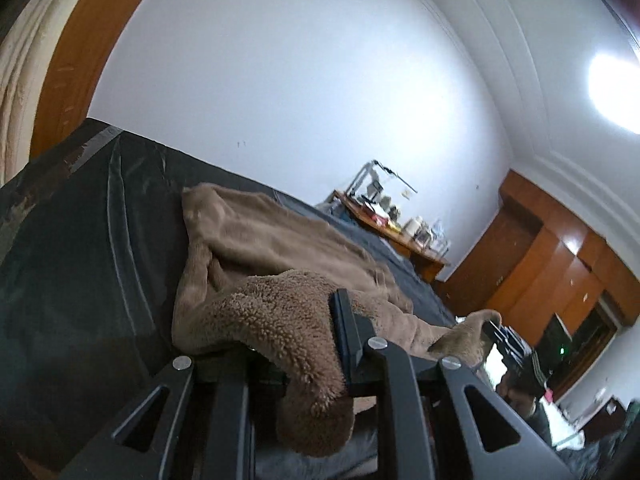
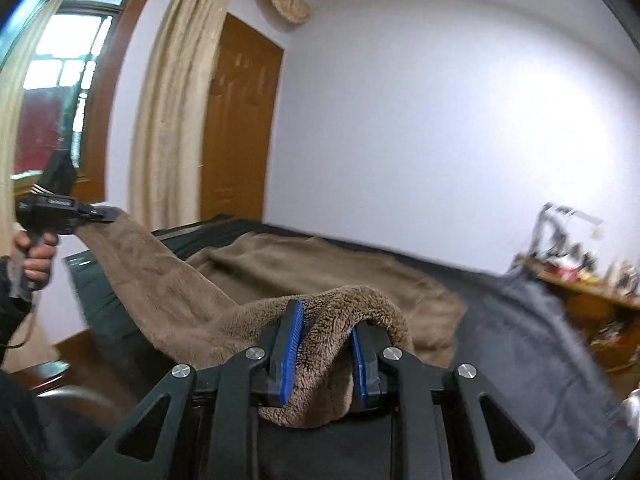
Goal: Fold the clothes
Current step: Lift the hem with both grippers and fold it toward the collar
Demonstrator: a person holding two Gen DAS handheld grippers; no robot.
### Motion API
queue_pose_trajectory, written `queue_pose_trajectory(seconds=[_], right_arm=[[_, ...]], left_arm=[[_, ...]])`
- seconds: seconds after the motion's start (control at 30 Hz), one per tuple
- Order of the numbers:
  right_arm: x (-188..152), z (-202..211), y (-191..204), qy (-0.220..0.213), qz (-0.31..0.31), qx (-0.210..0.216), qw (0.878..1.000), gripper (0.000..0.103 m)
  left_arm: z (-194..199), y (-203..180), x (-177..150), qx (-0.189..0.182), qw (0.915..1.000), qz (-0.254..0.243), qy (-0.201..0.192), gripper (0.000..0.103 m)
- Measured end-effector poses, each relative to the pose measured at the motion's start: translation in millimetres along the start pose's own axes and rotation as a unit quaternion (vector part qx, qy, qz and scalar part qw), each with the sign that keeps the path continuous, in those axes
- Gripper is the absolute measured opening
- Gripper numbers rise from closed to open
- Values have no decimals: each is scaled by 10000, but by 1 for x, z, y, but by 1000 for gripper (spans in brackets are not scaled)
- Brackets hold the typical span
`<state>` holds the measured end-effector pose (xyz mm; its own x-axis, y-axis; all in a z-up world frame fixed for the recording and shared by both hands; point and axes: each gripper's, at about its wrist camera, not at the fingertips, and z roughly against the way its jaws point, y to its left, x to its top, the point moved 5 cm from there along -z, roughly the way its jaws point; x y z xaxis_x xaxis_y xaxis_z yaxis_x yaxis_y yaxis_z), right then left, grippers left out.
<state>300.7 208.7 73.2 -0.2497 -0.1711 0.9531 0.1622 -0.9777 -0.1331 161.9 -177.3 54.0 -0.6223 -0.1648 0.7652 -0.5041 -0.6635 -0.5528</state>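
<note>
A brown fleece garment (image 1: 272,240) lies on a dark bedcover (image 1: 80,240), its near edge lifted off the bed. My left gripper (image 1: 300,320) is shut on a thick fold of that edge, which hides one finger. In the right wrist view, my right gripper (image 2: 326,318) is shut on another bunch of the fleece (image 2: 320,272) between its blue pads (image 2: 294,332). The garment stretches between both grips. The left gripper (image 2: 102,214) shows at the left of the right wrist view, held by a hand (image 2: 36,256). The right gripper (image 1: 494,330) shows small in the left wrist view.
A cluttered wooden desk (image 2: 592,280) stands beyond the bed's far end, beside a wooden wardrobe (image 1: 560,264). A wooden door (image 2: 240,128), beige curtain (image 2: 172,120) and window (image 2: 60,80) line the wall to the left. A grey sheet (image 2: 540,340) covers the bed's right part.
</note>
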Motion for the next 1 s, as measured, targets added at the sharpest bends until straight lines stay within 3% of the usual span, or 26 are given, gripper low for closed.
queue_pose_trajectory(seconds=[0.13, 0.3, 0.7, 1.0], right_arm=[[19, -14, -14, -128, -23, -450, 9989, 24], [37, -34, -29, -33, 56, -720, 9974, 24], [45, -88, -54, 383, 195, -909, 9949, 24], [71, -138, -84, 426, 11, -1166, 9923, 24]], left_arm=[[-23, -3, 21, 85, 10000, 29, 20, 19], [-50, -7, 46, 206, 9998, -24, 84, 19], [-95, 11, 72, 463, 9983, -2, 368, 19], [-138, 18, 120, 603, 9977, 5, 298, 19]])
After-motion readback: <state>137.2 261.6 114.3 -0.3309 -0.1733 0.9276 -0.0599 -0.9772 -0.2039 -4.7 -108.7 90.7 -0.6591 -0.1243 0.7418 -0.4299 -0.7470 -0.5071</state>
